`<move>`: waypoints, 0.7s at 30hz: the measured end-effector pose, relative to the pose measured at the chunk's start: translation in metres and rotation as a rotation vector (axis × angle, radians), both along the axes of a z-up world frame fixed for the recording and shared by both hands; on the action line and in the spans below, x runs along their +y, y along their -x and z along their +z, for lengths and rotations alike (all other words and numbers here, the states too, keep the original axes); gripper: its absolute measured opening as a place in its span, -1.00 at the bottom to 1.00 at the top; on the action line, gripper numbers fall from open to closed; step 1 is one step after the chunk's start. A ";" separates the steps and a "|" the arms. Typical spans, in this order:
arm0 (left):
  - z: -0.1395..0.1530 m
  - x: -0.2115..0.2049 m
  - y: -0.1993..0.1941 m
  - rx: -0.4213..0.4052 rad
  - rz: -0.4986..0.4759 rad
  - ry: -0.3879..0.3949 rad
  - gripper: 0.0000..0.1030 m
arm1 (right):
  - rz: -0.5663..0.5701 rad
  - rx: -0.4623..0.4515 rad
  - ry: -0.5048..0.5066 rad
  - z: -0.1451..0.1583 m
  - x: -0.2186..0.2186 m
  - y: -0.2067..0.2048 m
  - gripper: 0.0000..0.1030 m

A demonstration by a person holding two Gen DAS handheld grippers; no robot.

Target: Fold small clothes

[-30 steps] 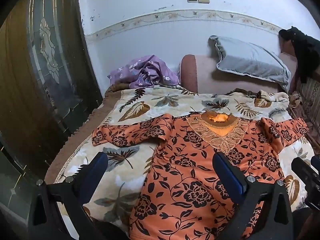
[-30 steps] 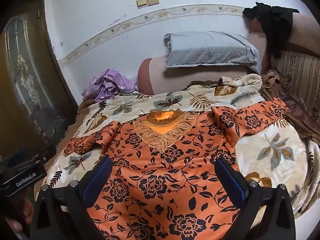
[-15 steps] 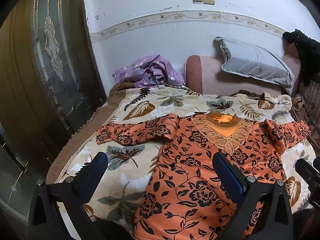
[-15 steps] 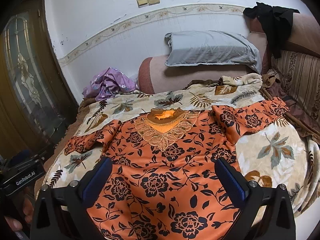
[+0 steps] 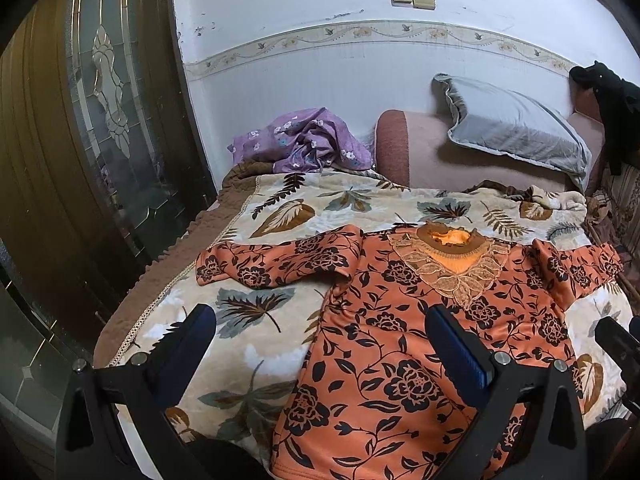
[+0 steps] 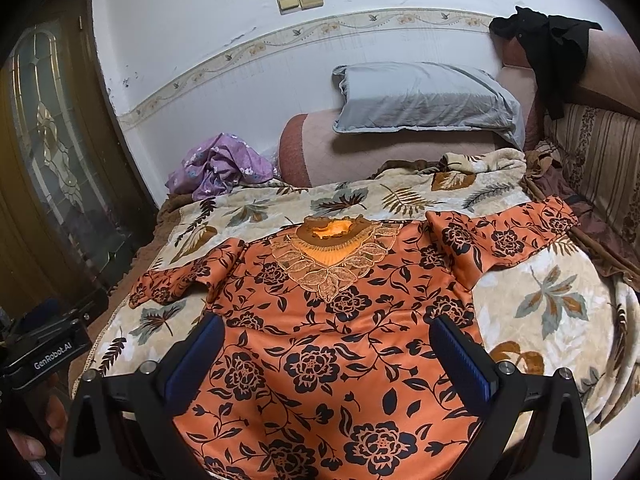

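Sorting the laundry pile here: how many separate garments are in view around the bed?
3. The orange floral top lies spread flat on the blanket; a crumpled purple floral garment sits by the far wall; a black garment hangs over the sofa back. Others may be hidden.

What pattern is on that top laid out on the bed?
Orange top with black flowers and vines, clearest in the right wrist view.
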State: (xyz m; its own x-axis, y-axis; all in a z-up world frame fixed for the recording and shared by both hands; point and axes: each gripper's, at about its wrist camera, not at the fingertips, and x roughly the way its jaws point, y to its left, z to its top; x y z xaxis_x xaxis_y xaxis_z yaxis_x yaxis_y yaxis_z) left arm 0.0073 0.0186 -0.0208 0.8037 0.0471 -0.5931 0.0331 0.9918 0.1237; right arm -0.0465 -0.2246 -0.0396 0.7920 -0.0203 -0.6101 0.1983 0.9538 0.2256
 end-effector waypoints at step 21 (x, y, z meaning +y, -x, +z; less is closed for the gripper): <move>-0.003 0.003 0.001 0.008 0.005 0.003 1.00 | -0.002 0.011 0.005 -0.002 0.000 -0.004 1.00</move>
State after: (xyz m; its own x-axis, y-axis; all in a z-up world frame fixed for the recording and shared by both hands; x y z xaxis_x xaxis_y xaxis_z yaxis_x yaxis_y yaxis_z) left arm 0.0062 0.0218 -0.0237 0.7987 0.0493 -0.5997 0.0295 0.9922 0.1209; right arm -0.0428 -0.2246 -0.0417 0.7853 -0.0247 -0.6186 0.2026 0.9544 0.2191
